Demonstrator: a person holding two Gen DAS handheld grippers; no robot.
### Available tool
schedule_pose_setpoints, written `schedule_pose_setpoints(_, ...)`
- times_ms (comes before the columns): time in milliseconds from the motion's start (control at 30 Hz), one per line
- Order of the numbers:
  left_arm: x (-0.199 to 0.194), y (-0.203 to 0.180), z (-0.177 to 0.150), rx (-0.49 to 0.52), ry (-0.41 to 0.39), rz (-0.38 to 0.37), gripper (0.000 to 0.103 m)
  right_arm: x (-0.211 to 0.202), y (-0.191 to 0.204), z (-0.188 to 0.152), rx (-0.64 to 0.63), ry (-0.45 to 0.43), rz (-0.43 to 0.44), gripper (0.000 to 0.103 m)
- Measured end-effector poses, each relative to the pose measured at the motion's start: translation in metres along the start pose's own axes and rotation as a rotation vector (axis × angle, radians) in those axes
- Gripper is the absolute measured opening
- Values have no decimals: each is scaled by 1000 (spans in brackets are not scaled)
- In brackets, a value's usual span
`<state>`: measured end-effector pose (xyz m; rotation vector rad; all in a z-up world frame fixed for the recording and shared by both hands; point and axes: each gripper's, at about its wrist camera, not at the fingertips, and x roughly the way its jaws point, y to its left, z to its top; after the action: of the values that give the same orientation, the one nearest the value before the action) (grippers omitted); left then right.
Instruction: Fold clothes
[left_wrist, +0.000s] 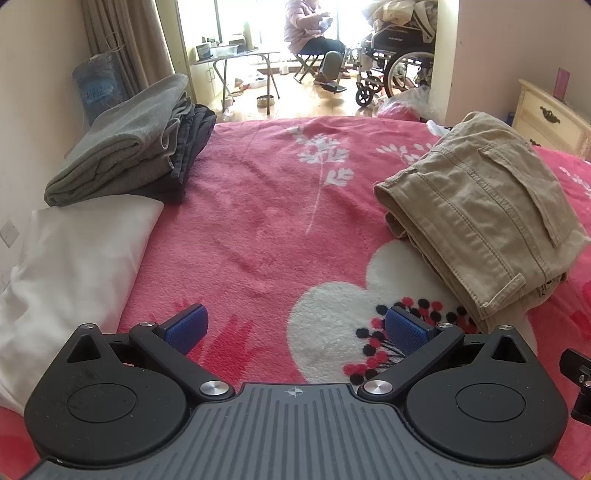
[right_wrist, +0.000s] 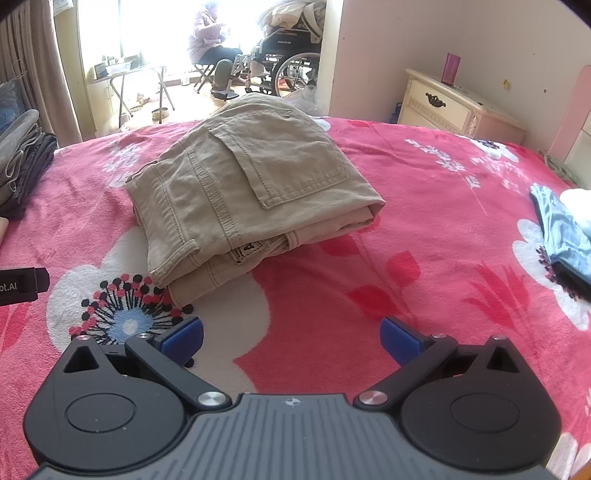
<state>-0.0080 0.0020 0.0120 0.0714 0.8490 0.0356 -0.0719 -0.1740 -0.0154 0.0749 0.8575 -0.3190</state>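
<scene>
1. Khaki cotton twill: the folded trousers (right_wrist: 251, 188) lie on the pink floral blanket (right_wrist: 424, 206) of the bed, in a compact bundle of several layers, back pocket uppermost, waistband toward the near left, a label showing at the near edge.

2. Position: in the right wrist view the bundle sits centre, just beyond the right gripper (right_wrist: 291, 341); in the left wrist view it lies to the right, near the left gripper (left_wrist: 295, 328) but not between its fingers.

3. Gripper state: both have their blue pads spread wide and hold nothing; neither touches the trousers.

4. Handling, as judged: the cloth looks thick, fairly heavy and soft yet firm at the seams. It should not slip readily, but loose layers may slide apart if only the top one is pinched.

5. Recommended hold, as judged: take the full stack at the near folded edge or the two near corners, one gripper each, gripping all layers together.

6. Other items: a folded grey stack (left_wrist: 129, 147) rests far left beside a white pillow (left_wrist: 70, 269); a blue-grey garment (right_wrist: 565, 236) lies at the right edge, apparently unfolded.
</scene>
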Motion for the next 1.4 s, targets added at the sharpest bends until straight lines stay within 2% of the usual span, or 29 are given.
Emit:
schedule_pose_setpoints(567,2,-1,-1,3,8,-4,103,0,0,0,-1,2,0,103)
schedule_pose_setpoints(767,3,-1,-2,16,-2,-31,103,1,-1,0,0,-3,-1,103)
schedule_pose_setpoints(833,3,-3,-2,28,-7,-51,103,1,-2,-1,0,-5,-2,103)
schedule_pose_setpoints(967,1,-3,-1,21,-47,-163,103,3,-7,-1,4,-28,6,103)
schedule_pose_setpoints(1033,1,-4,1,18,-62,-194,103,4,-10,0,4,-47,13,103)
schedule_pose_setpoints(1133,6,-10,5,30,-63,-221,103,6,-18,6,1,-90,34,103)
schedule_pose_setpoints(1267,14,-17,7,42,-59,-309,102,7,-33,19,1,-181,65,103)
schedule_pose_setpoints(1400,19,-28,2,115,-78,-370,98,11,-53,29,40,-225,128,103)
